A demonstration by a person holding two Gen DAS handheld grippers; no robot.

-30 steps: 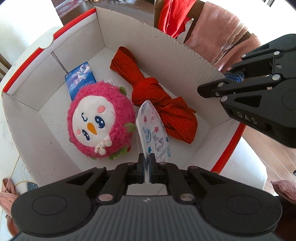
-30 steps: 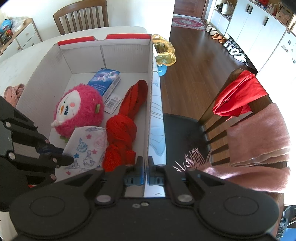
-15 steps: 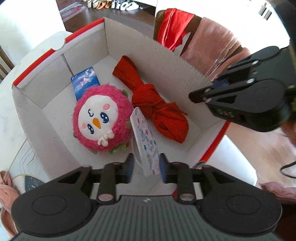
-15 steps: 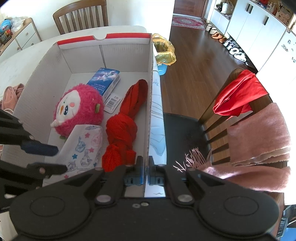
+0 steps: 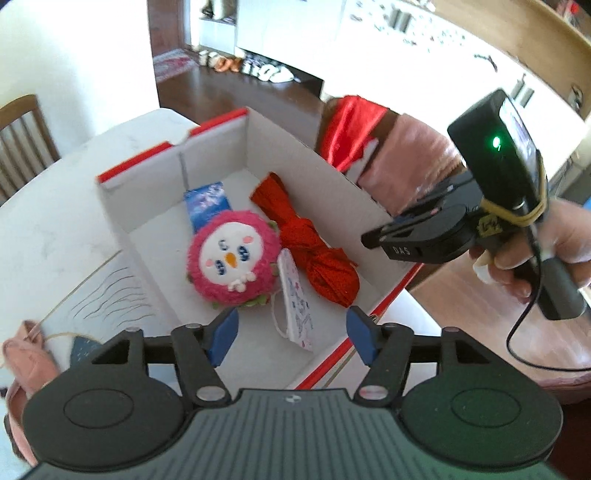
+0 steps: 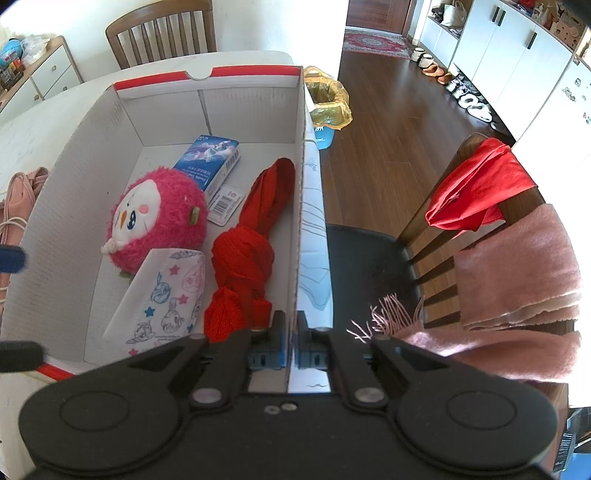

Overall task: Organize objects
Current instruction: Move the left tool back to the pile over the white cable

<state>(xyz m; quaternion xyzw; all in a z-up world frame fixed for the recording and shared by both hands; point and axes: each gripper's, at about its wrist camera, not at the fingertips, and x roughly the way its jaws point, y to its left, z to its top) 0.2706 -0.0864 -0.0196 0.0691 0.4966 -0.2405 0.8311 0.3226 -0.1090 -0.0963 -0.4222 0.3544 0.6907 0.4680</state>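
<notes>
A white cardboard box (image 5: pixel 155 218) with red rims sits on the white table. Inside lie a pink plush bird (image 5: pixel 232 262), a knotted red cloth (image 5: pixel 314 254), a blue tissue pack (image 5: pixel 207 203) and a white patterned pouch (image 5: pixel 297 306). My left gripper (image 5: pixel 291 338) is open and empty, raised above the box's near end over the pouch. My right gripper (image 6: pixel 291 341) is shut on the box's right wall (image 6: pixel 300 206). In the right wrist view the plush (image 6: pixel 155 221), red cloth (image 6: pixel 247 254), tissue pack (image 6: pixel 208 164) and pouch (image 6: pixel 162 299) show inside the box.
A wooden chair (image 6: pixel 476 236) draped with a red garment (image 6: pixel 476 192) and a pink scarf (image 6: pixel 517 273) stands right of the box. A pink bag (image 5: pixel 22 365) lies on the table at left. Another chair (image 6: pixel 162 33) stands behind the table. A yellow-bagged bin (image 6: pixel 327 101) is on the floor.
My left gripper opened, let go of the patterned pouch, which now lies in the box, and pulled up and back. The right gripper stayed shut on the box wall.
</notes>
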